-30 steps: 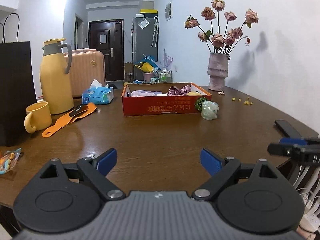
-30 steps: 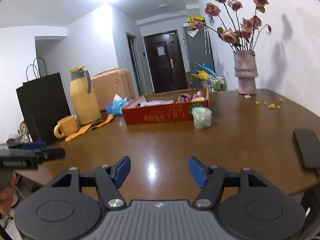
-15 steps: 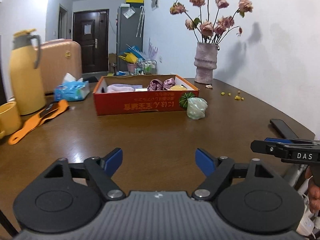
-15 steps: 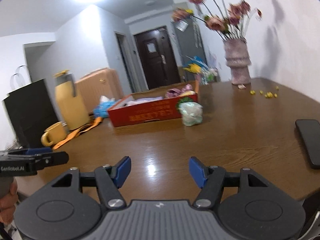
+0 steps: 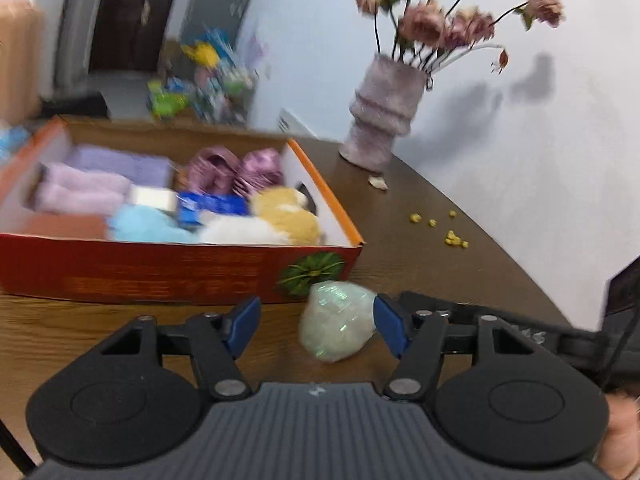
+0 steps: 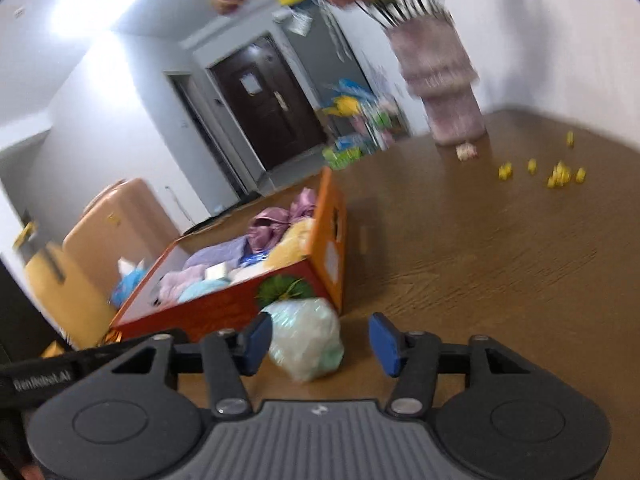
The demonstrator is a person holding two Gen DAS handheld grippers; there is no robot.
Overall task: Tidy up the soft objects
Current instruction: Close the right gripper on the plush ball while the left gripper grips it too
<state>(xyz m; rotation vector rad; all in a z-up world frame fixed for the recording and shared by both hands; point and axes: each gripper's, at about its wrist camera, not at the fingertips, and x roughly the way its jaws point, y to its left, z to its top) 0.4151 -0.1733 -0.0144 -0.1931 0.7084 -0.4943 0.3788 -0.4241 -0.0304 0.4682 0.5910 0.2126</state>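
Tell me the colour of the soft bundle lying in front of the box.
Pale mint green, glossy wrap; clearest in the left wrist view.

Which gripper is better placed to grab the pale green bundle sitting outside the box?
Probably the right gripper: the pale green bundle sits between its open fingers, nearer one pad. The left gripper is open too, with the bundle off-centre.

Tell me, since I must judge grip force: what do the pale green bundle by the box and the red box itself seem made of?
The pale green crinkly bundle looks like thin glossy plastic film around soft filling: it shows iridescent glints and creases. The red open box looks like printed cardboard: matte, with thin folded walls and a pale inner face. Both are blurred, so this is tentative.
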